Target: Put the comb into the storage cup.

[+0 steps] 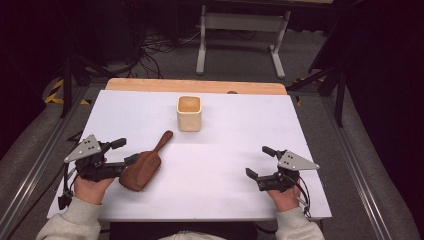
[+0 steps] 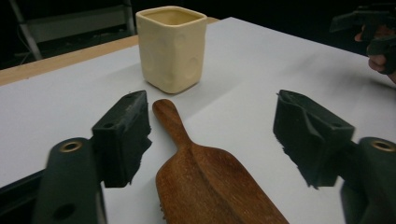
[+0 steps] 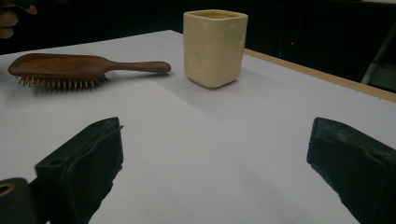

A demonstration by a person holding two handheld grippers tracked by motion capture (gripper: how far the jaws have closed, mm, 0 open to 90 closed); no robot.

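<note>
A brown wooden hairbrush (image 1: 145,165) lies bristles down on the white table, its handle pointing toward a cream square cup (image 1: 189,113) that stands upright mid-table. My left gripper (image 1: 125,151) is open just left of the brush head; in the left gripper view its jaws stand wide on either side of the hairbrush (image 2: 205,172), with the cup (image 2: 171,46) beyond. My right gripper (image 1: 260,161) is open over bare table at the front right. In the right gripper view the hairbrush (image 3: 79,67) lies far left and the cup (image 3: 214,46) stands ahead.
The white tabletop (image 1: 240,135) has a wooden strip (image 1: 195,86) along its far edge. Beyond it stand a white frame (image 1: 240,30) and floor cables. Metal rails run along both sides of the table.
</note>
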